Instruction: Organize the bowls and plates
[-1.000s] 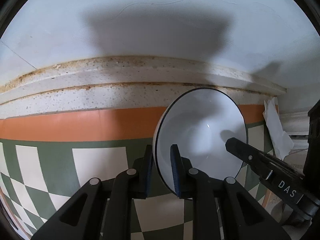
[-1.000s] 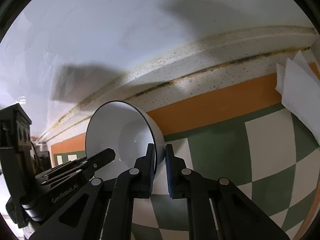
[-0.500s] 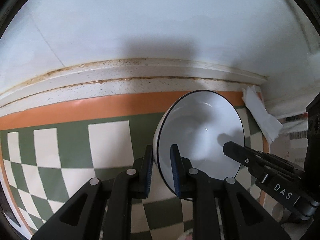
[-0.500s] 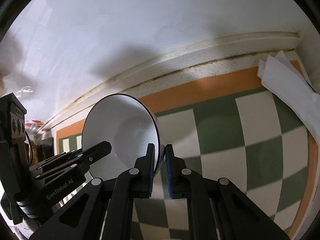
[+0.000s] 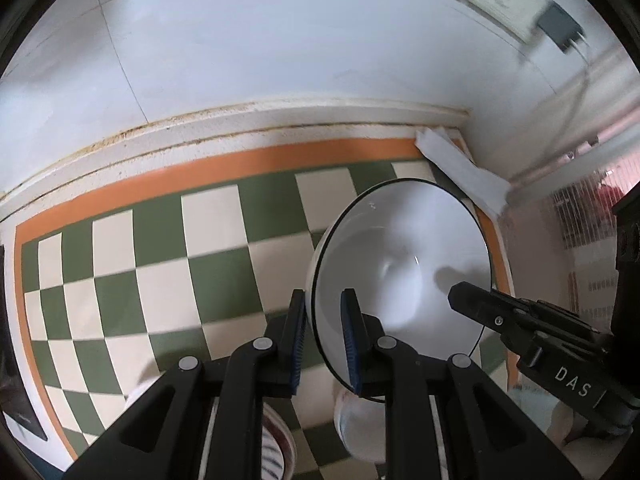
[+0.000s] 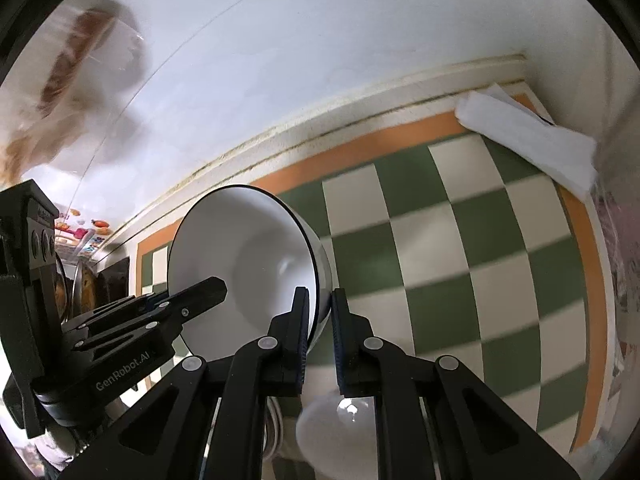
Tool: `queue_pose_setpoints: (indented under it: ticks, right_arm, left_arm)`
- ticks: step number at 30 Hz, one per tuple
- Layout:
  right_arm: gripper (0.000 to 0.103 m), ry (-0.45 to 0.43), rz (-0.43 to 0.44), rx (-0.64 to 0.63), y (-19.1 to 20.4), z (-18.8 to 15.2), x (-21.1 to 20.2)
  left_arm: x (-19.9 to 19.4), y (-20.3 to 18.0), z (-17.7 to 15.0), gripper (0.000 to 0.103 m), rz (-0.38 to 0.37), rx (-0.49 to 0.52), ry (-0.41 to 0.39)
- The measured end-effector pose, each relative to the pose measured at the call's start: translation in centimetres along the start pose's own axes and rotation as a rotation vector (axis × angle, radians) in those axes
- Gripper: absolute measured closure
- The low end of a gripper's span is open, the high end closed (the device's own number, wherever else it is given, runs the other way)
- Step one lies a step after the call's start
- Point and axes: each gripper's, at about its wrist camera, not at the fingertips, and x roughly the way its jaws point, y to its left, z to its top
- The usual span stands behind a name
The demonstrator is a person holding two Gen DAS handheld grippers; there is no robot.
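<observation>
**Both grippers clamped on one white bowl**

In your left wrist view, your left gripper [image 5: 323, 336] sits at lower centre, pinched onto the near rim of the bowl [image 5: 400, 264], one finger inside and one outside. The bowl is tipped on edge, right of centre, its hollow facing the camera. Your right gripper [image 5: 472, 304] reaches in from the lower right, its tip over the bowl's far rim.

In your right wrist view, your right gripper [image 6: 320, 332] at lower centre grips the same bowl [image 6: 248, 256] by its rim, with your left gripper [image 6: 208, 292] entering from the left.

Under the fingers, low in frame, lie more dishes [image 6: 340, 436], blurred. Beyond spreads the checked mat [image 5: 192, 248], then a white cloth [image 6: 528, 136] at the upper right, then the wall [image 5: 260, 48].
</observation>
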Motion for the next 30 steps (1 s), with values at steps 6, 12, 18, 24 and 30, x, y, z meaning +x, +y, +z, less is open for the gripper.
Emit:
queue_pose_setpoints:
  ticks: [6,12,18,24,30]
  right_arm:
    - [0.09,0.006,-0.008,0.026,-0.9,-5.2,-2.3]
    - [0.09,0.035,-0.026,0.061,-2.4,-9.6,-2.4]
    - [0.09,0.063,-0.044,0.088,-4.0,-12.1,-1.4]
    - [0.09,0.096,-0.063,0.104,-5.3,-13.5,-0.1]
    - [0.09,0.121,-0.069,0.116,-6.2,-13.8,0.9]
  left_arm:
    - [-0.6,-1.4,-4.2,0.088,-0.004,0.043,0.026]
    - [0.5,-2.5,-7.5,0.088,-0.007,0.071,0.08]
    - [2.1,-3.5,-9.4,0.088,-0.002,0.095,0.124]
    - [4.2,-4.1,-10.8,0.088,0.024,0.118,0.167]
    - [5.5,-4.8,-11.5,0.088,0.06,0.155,0.181]
